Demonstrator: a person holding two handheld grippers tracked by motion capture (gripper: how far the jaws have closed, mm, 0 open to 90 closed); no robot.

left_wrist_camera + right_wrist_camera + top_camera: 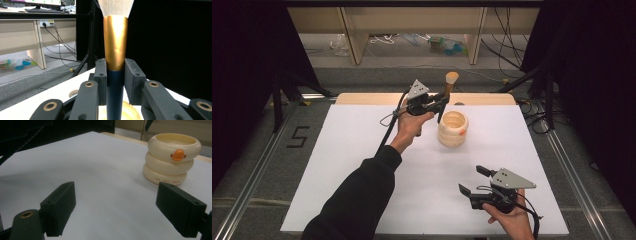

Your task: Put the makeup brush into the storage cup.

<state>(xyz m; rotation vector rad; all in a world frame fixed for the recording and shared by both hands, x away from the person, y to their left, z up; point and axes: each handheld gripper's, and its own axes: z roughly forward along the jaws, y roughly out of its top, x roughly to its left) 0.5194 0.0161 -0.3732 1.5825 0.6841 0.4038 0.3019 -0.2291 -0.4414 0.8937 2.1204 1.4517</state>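
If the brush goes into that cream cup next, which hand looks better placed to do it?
Probably the left: the left gripper already clamps the brush upright beside the cup. The right gripper is open, empty and nearer the person.

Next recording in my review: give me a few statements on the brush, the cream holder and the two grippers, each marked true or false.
1. The left gripper is shut on the brush. True.
2. The brush is held bristles down. False: the bristles point up and the dark handle points down.
3. The right gripper holds the cream holder. False: its jaws are wide apart and the holder stands beyond them on the white table surface.
4. The cream holder has an orange mark on its side. True.
5. The brush already rests inside the holder. False: in the high view it is held up beside the holder.
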